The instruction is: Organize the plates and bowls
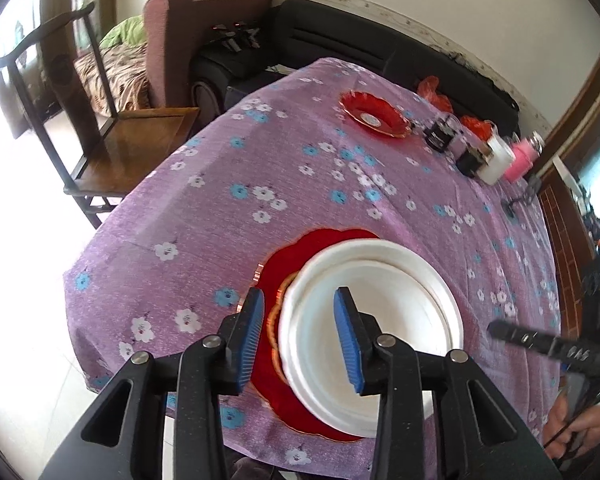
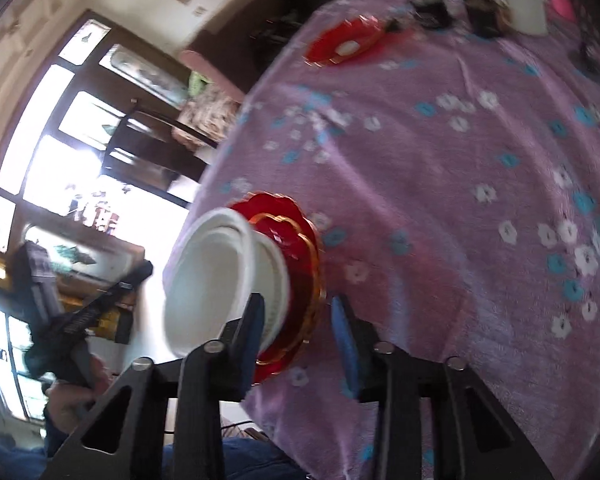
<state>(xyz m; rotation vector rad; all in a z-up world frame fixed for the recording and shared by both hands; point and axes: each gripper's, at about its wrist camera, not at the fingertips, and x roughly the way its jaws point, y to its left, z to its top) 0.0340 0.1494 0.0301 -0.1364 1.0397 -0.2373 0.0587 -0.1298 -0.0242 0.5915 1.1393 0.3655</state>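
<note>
Nested white bowls (image 1: 380, 300) sit on stacked red plates with gold rims (image 1: 284, 272) near the table's front edge. My left gripper (image 1: 300, 336) is open and straddles the bowls' near rim, one blue pad outside and one inside, neither pressing. Another red plate (image 1: 374, 114) lies far across the table. In the right wrist view the bowls (image 2: 208, 276) and red plates (image 2: 300, 248) appear beyond my right gripper (image 2: 300, 340), whose jaws stand apart on nothing. The left wrist view shows that gripper (image 1: 500, 330), blurred, just right of the bowls.
A purple flowered cloth (image 1: 260, 152) covers the table. At the far right stand a white cup (image 1: 498, 160), a pink object (image 1: 522, 158) and small black items (image 1: 440, 136). A wooden chair (image 1: 112, 148) is at the table's left. A hand (image 1: 580, 428) holds the right gripper.
</note>
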